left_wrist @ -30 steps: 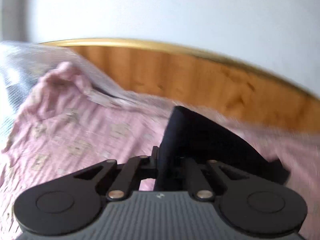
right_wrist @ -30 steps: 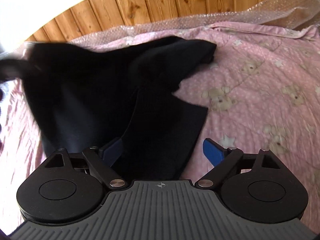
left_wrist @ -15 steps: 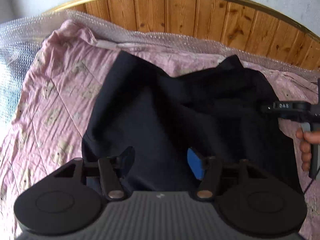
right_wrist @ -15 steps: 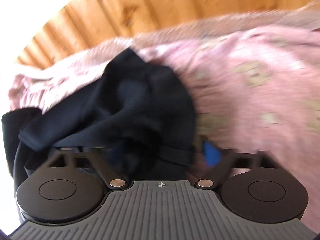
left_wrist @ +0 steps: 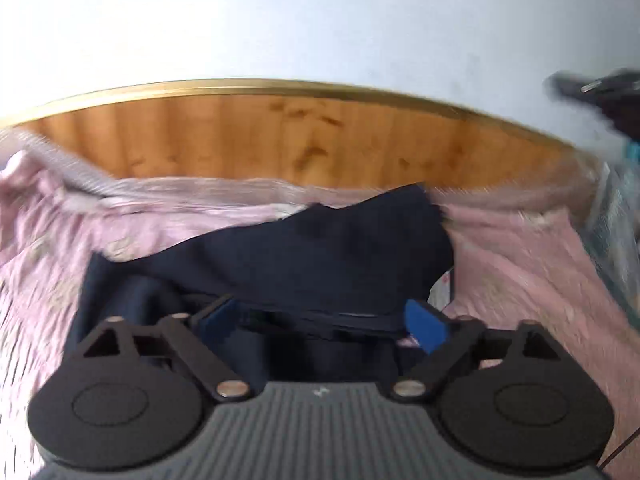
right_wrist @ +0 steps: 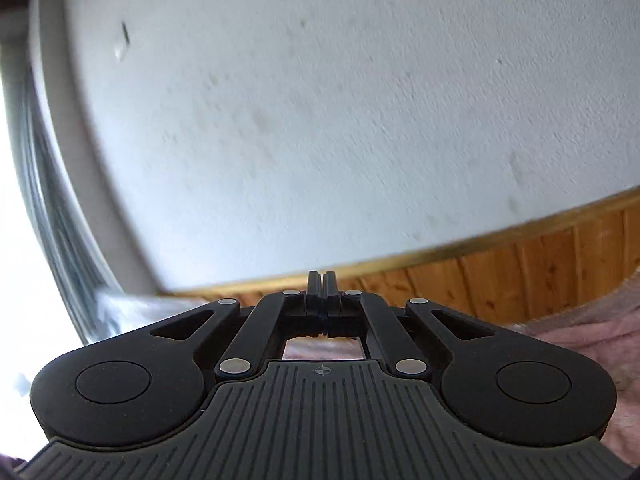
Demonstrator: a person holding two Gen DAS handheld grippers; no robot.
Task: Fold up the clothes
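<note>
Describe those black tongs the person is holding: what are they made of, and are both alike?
Both look alike. The left tongs have a grey ribbed body, two round black discs, black linkage bars with silver rivets, and blue pads on the fingertips. The right tongs share that build, with a small crosshair mark on the ribbed body; their pads are hidden.

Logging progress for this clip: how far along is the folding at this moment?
Done: the dark garment lies on the pink bedspread with one layer doubled over another, so a first fold seems made. In hand: nothing; the left gripper is open over the cloth, and the right gripper is shut, aimed at the wall, with no cloth visible in it. Left: the edges look uneven, so further folds and tidying probably remain.
</note>
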